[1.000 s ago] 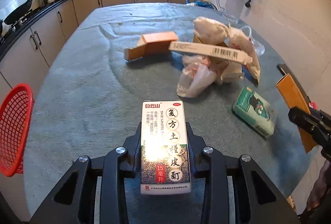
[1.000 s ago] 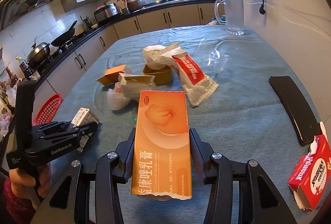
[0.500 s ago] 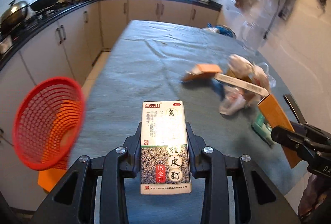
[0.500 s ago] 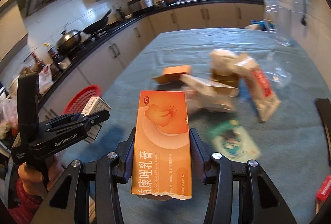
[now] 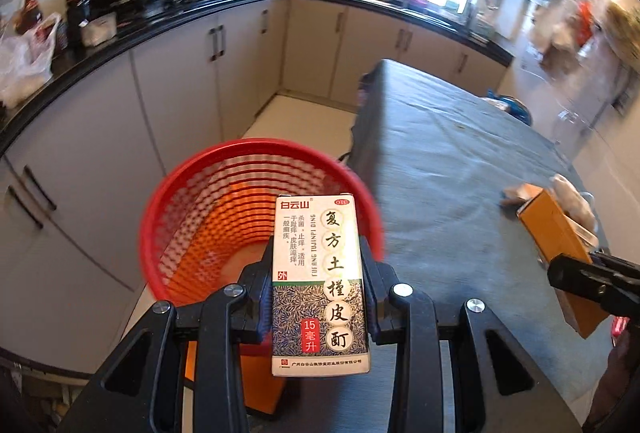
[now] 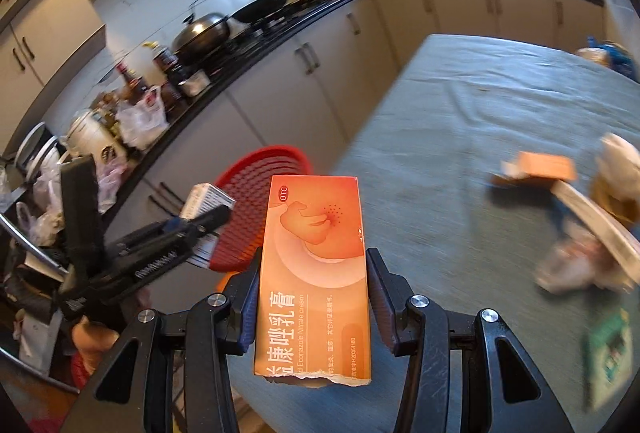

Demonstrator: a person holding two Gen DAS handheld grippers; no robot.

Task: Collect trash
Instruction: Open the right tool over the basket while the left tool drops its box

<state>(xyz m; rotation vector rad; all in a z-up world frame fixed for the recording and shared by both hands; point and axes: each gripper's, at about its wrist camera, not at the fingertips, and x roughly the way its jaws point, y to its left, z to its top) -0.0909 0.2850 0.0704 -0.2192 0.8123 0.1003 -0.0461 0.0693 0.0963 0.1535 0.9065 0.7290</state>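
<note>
Two medicine cartons in tongs beside a red waste basket.
Left gripper (image 5: 318,273): clamped on white-and-green tincture box (image 5: 319,285), red mesh basket (image 5: 224,209) directly beyond its tips. Right gripper (image 6: 314,289): clamped on torn orange cream box (image 6: 314,281); basket behind-left, table (image 6: 460,137) with leftover wrappers (image 6: 580,265) to its right.

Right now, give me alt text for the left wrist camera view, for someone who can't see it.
The left gripper clamps a white medicine box above a red mesh basket standing on the kitchen floor beside a cloth-covered table. At the right edge, the right gripper holds an orange box.
</note>
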